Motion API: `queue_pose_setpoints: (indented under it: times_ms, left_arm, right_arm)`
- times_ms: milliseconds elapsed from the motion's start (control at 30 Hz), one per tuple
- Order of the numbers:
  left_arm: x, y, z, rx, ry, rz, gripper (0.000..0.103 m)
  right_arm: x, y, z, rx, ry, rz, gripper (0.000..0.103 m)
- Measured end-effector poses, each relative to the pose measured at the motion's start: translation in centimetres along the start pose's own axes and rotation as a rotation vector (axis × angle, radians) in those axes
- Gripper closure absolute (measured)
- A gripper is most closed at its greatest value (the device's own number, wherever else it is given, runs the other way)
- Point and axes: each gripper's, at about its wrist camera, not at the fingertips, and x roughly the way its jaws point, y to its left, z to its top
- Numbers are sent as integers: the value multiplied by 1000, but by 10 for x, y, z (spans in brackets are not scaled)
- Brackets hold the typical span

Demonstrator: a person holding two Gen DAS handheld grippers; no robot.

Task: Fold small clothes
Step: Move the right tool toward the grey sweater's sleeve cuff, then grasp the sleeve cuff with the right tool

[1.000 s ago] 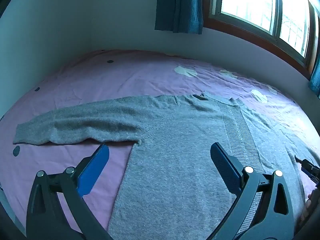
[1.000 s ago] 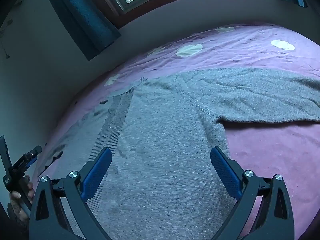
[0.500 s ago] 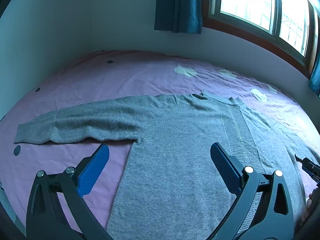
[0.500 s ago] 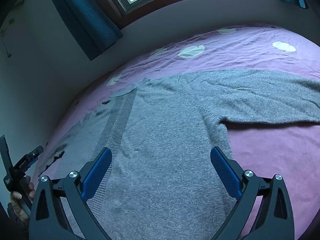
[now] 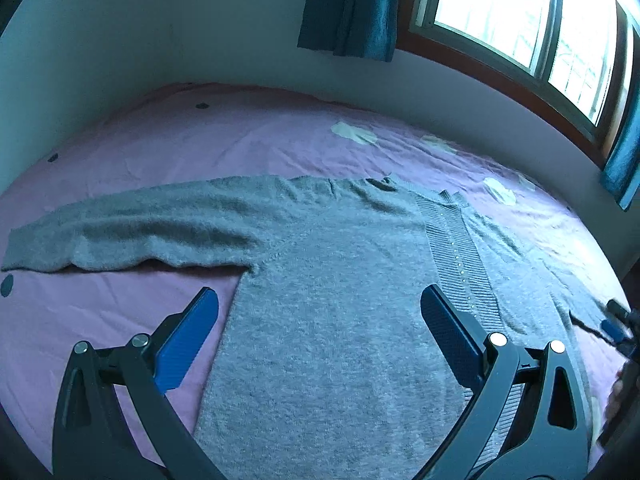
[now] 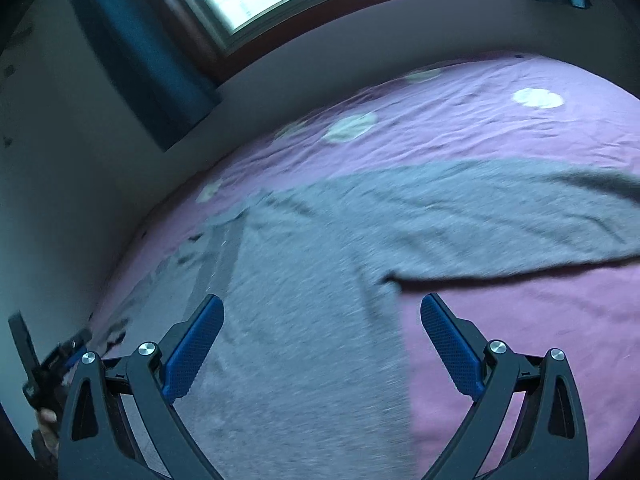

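A grey knitted cardigan (image 5: pixel 340 288) lies flat on the pink bed, front up, with a ribbed button band (image 5: pixel 460 252) down its middle. One sleeve (image 5: pixel 132 228) stretches out to the left in the left wrist view. The other sleeve (image 6: pixel 500 220) stretches right in the right wrist view, where the cardigan body (image 6: pixel 300 320) fills the middle. My left gripper (image 5: pixel 320 320) is open and empty above the body. My right gripper (image 6: pixel 322 328) is open and empty above the body near the armpit. Each gripper shows at the other view's edge, the right one (image 5: pixel 616 324) and the left one (image 6: pixel 52 360).
The pink sheet (image 5: pixel 240 136) with pale and dark spots covers the bed. Walls close in behind the bed, with a window (image 5: pixel 520 24) and blue curtains (image 5: pixel 352 4). Bare sheet (image 6: pixel 520 344) lies under the right sleeve.
The right wrist view has swung and blurred: the right gripper moves toward the right sleeve's armpit. The left gripper has barely moved. Both stay open.
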Motion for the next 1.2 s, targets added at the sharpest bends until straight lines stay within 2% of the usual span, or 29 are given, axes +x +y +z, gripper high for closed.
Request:
queue_pose_setpoints:
  times_ms: [100, 233, 333, 433, 467, 533, 567, 600, 967, 1033, 1100, 1133, 1200]
  left_arm:
    - [2, -2, -2, 21, -6, 7, 2]
    - [7, 1, -3, 6, 13, -2, 2]
    - [10, 1, -4, 4, 23, -1, 2]
    - [12, 2, -6, 7, 26, -1, 2]
    - [13, 3, -7, 8, 28, -1, 2]
    - [15, 3, -8, 7, 34, -4, 2]
    - [16, 3, -9, 7, 36, -4, 2]
    - [17, 2, -10, 8, 40, -5, 2]
    - [25, -2, -18, 24, 70, -3, 2]
    - [24, -2, -18, 25, 67, -6, 2]
    - [24, -2, -18, 23, 68, -7, 2]
    - [24, -2, -18, 20, 68, -9, 2]
    - [23, -2, -18, 16, 71, -15, 2]
  right_arm:
    - [-15, -39, 16, 96, -34, -23, 5]
    - [-46, -116, 31, 322, -92, -75, 5]
    - [-71, -183, 26, 531, -130, -98, 5]
    - [-90, -231, 15, 669, -167, -126, 6]
    - [-94, -243, 11, 701, -175, -138, 7]
    - [-96, -261, 3, 742, -178, -139, 21]
    - [-96, -265, 2, 748, -177, -148, 34]
    - [-94, -266, 3, 750, -179, -148, 39]
    - [-78, -280, 25, 738, -250, -189, 40]
    - [-79, -282, 26, 746, -271, -207, 45]
    - [-82, -286, 21, 794, -299, -221, 56]
    - [-79, -288, 20, 806, -297, -225, 59]
    - [-74, -283, 25, 747, -258, -243, 67]
